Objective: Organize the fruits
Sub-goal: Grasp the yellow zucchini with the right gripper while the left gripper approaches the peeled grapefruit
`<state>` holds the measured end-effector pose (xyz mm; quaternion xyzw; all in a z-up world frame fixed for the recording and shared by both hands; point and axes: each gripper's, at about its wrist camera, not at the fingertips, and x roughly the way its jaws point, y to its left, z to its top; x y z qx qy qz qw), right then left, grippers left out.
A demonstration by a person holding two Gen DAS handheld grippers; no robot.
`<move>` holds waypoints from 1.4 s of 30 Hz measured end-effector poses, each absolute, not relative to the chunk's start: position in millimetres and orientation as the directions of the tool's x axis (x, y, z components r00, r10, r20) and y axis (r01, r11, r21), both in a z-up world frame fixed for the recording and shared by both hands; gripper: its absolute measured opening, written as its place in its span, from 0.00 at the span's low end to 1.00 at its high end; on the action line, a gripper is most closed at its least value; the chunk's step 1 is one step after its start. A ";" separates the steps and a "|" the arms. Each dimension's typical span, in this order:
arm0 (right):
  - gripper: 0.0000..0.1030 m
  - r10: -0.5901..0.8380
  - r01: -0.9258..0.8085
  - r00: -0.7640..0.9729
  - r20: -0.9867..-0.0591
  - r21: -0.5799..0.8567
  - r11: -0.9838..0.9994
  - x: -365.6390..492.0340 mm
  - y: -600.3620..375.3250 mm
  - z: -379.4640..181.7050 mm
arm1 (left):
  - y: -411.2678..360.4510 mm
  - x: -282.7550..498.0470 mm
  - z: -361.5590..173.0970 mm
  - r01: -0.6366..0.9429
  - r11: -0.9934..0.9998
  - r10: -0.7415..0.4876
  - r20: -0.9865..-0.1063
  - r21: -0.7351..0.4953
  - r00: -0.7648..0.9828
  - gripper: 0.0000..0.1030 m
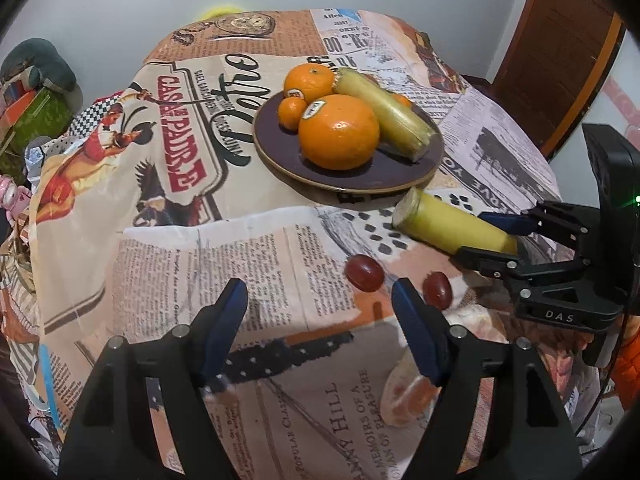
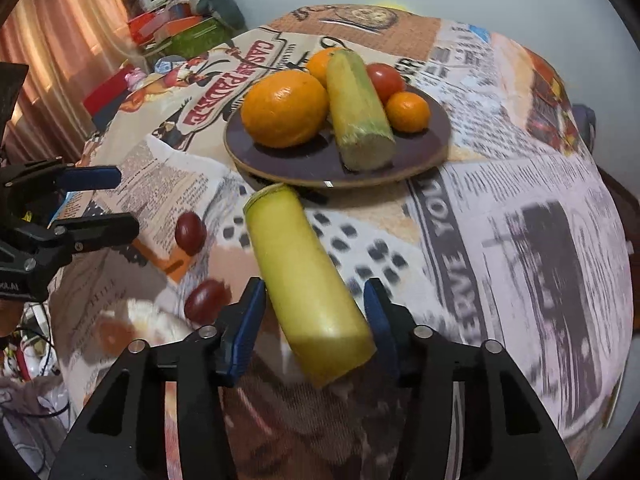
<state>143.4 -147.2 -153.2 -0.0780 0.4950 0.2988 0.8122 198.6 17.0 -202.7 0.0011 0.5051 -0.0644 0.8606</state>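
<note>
A dark plate (image 1: 400, 172) (image 2: 400, 160) holds a big orange (image 1: 340, 132) (image 2: 284, 108), smaller oranges (image 1: 308, 80), a red tomato (image 2: 386, 80) and a yellow-green cylinder (image 1: 384, 114) (image 2: 358, 112). A second yellow cylinder (image 1: 448, 224) (image 2: 308, 284) lies on the cloth in front of the plate. My right gripper (image 2: 316, 300) (image 1: 492, 236) is open with its fingers on either side of this cylinder; I cannot tell if they touch it. Two red grapes (image 1: 364, 272) (image 1: 437, 290) (image 2: 191, 231) (image 2: 206, 300) lie nearby. My left gripper (image 1: 320, 308) (image 2: 116, 200) is open and empty, just short of the grapes.
The table (image 1: 200, 260) is covered with a newspaper-print cloth. Boxes and clutter (image 2: 176, 28) stand beyond its left edge, by a curtain (image 2: 60, 40). A wooden door (image 1: 560, 60) is at the far right.
</note>
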 end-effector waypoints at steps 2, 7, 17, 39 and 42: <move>0.39 0.397 -0.543 0.337 -0.854 0.168 0.823 135.5 -157.1 -154.4 | 14.5 195.8 -203.7 0.122 0.990 -0.126 -0.872 -0.077 0.473 0.72; 0.36 0.378 -0.499 0.340 -0.861 0.176 0.849 117.1 -172.8 -156.1 | 0.5 184.3 -209.0 0.162 0.984 -0.143 -0.886 -0.079 0.441 0.72; 0.34 0.355 -0.448 0.343 -0.870 0.181 0.876 84.9 -186.9 -154.0 | -26.3 164.4 -217.6 0.200 0.978 -0.140 -0.904 -0.062 0.403 0.82; 0.39 0.383 -0.415 0.321 -0.866 0.234 0.879 85.3 -200.2 -156.8 | -62.3 186.6 -244.2 0.232 0.971 -0.142 -0.913 -0.053 0.383 0.80; 0.39 0.379 -0.418 0.327 -0.866 0.227 0.880 86.0 -200.1 -156.1 | -67.1 190.6 -241.3 0.259 0.963 -0.169 -0.911 -0.072 0.376 0.62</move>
